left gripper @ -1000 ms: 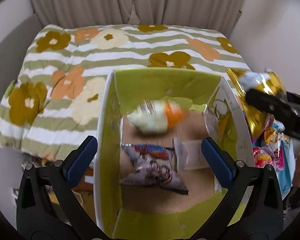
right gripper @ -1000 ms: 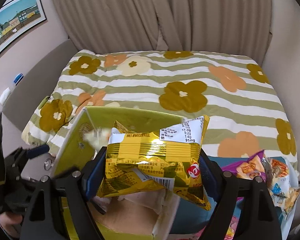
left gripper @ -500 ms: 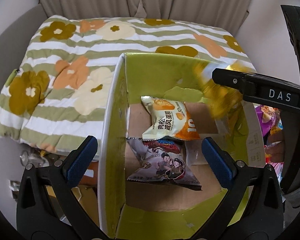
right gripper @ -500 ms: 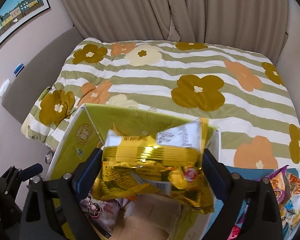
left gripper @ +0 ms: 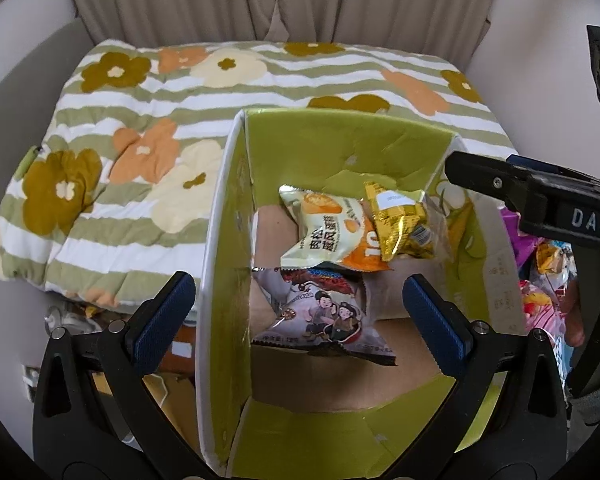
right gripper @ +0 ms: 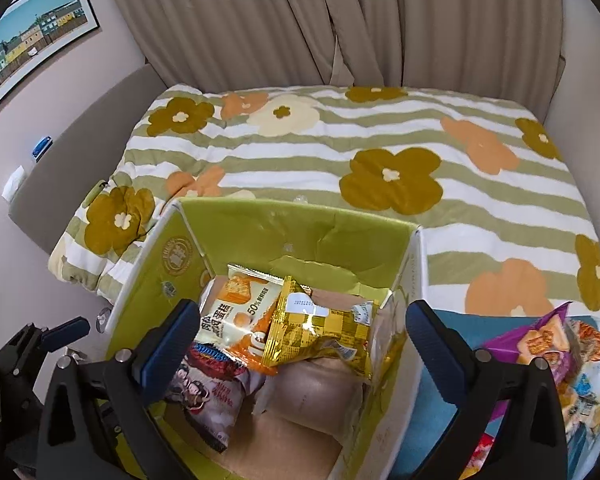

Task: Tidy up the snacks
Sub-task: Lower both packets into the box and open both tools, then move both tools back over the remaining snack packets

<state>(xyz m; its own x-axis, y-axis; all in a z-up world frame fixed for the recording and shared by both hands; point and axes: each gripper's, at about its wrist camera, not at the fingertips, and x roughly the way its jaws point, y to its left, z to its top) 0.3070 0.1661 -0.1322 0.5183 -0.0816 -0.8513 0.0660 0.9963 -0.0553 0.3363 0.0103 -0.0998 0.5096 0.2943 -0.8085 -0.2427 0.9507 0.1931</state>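
Note:
An open green cardboard box (left gripper: pixel 224 216) (right gripper: pixel 300 228) holds three snack packets. A gold packet (left gripper: pixel 402 222) (right gripper: pixel 320 330) lies at the box's right side, leaning on a cream and orange packet (left gripper: pixel 326 232) (right gripper: pixel 236 312). A grey packet with cartoon figures (left gripper: pixel 320 312) (right gripper: pixel 212 396) lies nearer. My left gripper (left gripper: pixel 296 312) is open and empty above the box's near end. My right gripper (right gripper: pixel 300 344) is open and empty above the box; its body shows in the left wrist view (left gripper: pixel 540 196).
The box stands against a bed with a striped flower quilt (left gripper: pixel 140 132) (right gripper: pixel 380 152). More loose snack packets (right gripper: pixel 556 344) (left gripper: pixel 548 280) lie on a blue surface (right gripper: pixel 452 400) right of the box. Curtains hang behind the bed.
My right gripper has opened and let go of the gold packet, which has dropped into the box beside the cream and orange packet. The left gripper has stayed open over the box.

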